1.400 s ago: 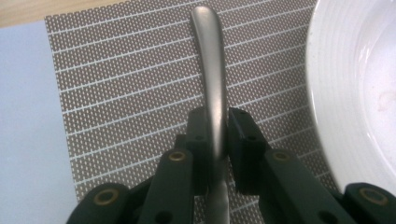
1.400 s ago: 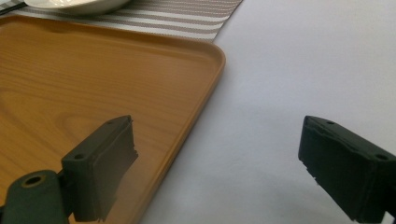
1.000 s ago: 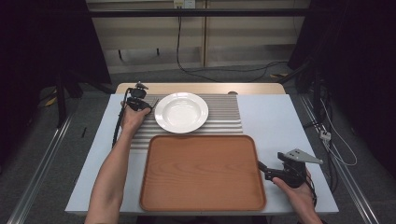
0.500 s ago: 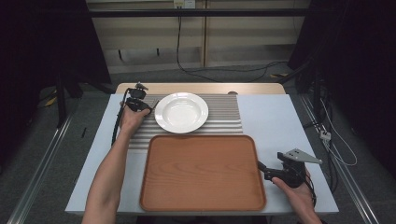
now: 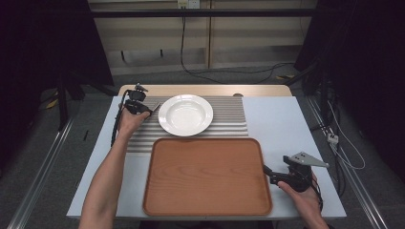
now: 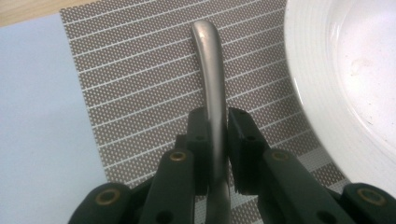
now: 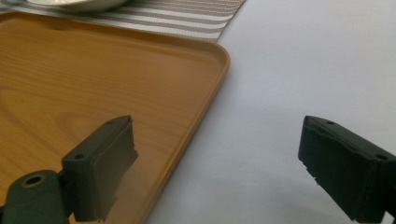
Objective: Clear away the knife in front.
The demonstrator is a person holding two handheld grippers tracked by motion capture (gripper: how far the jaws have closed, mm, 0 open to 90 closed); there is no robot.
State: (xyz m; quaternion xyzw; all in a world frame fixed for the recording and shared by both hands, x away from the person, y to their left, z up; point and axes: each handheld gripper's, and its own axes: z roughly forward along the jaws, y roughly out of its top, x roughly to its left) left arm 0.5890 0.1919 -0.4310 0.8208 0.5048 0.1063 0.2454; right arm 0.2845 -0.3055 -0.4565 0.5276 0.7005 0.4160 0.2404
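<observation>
One metal handle (image 6: 212, 88) sits pinched in the left gripper (image 6: 215, 135) beside the plate (image 6: 345, 70).

We cannot tell if the metal handle (image 6: 211, 79) is a spoon or fork; its lower end hides between the jaws. The plate (image 6: 345, 74) is cut off by the edge.

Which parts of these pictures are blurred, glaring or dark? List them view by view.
High view: surroundings dark, the pale blue table evenly lit. Left gripper view: a bright highlight runs along the curved metal utensil handle; the left tongs holding it and the white round plate are soft. Right gripper view: the right tongs are blurred, and the brown wooden tray shows faint sheen.
</observation>
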